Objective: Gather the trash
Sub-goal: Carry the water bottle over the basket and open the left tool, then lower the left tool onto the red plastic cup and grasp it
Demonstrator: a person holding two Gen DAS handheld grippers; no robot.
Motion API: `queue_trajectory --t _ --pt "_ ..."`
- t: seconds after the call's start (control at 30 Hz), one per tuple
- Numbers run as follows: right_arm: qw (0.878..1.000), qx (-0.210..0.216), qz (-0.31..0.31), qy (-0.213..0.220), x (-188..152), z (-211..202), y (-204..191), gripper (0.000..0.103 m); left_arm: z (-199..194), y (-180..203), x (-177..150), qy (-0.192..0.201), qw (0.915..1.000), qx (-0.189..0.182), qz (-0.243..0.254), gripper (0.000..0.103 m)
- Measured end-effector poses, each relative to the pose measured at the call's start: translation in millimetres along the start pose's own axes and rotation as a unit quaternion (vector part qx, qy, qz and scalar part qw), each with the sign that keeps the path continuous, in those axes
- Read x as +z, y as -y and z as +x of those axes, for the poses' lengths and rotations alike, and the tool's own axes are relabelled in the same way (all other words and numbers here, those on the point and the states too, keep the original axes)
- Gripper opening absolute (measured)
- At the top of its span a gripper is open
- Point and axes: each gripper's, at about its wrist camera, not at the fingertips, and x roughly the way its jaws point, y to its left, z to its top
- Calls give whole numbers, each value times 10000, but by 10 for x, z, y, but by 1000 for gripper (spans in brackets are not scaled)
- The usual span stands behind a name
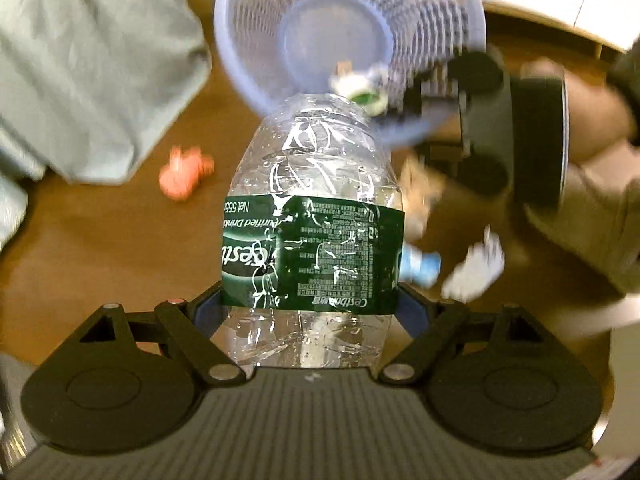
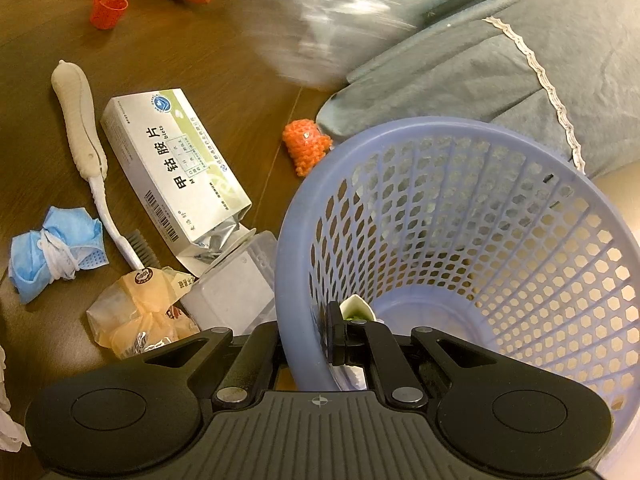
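Crinkled clear plastic bottle faces perforated lavender basket.

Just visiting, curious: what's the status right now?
Left gripper clamps crumpled clear plastic bottle. Right gripper shut on lavender mesh basket's rim. Path to basket clear.

Warm, dim indoor light; fisheye bends the edges, motion blur smears the basket, perhaps hiding detail.

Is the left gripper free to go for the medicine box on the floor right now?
Probably not yet. The left gripper is closed on the plastic bottle, so its fingers are occupied. The medicine box itself lies uncovered beside the basket; drop the bottle first.
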Motion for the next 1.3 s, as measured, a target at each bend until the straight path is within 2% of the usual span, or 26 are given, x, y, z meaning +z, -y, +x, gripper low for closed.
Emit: queue_trajectory --t 0.13,0.27,0.37,0.47,0.6,0.83,1.07,1.3 --pt "10000 1 43 5 11 6 12 1 -6 -4 546 208 9995 -147 192 84" --pt "10000 13 53 32 4 -4 8 1 150 44 1086 438 9985 -175 289 84" --pt "10000 18 74 45 0 -3 19 1 336 38 1432 665 9971 -352 72 85" --pt "9999 32 108 45 -4 0 32 1 366 -17 1531 880 9956 -241 -221 85" --pt "9999 31 146 54 -7 -3 39 1 185 -116 1287 1084 9930 -55 -466 85" --pt "9999 15 161 62 3 15 54 1 60 -307 411 660 9932 350 -893 85" --pt "9999 32 112 53 9 37 36 1 -1 -429 -480 307 9854 800 -1468 85" --pt "10000 47 32 50 13 34 25 1 148 -159 -972 119 9897 864 -1134 85"
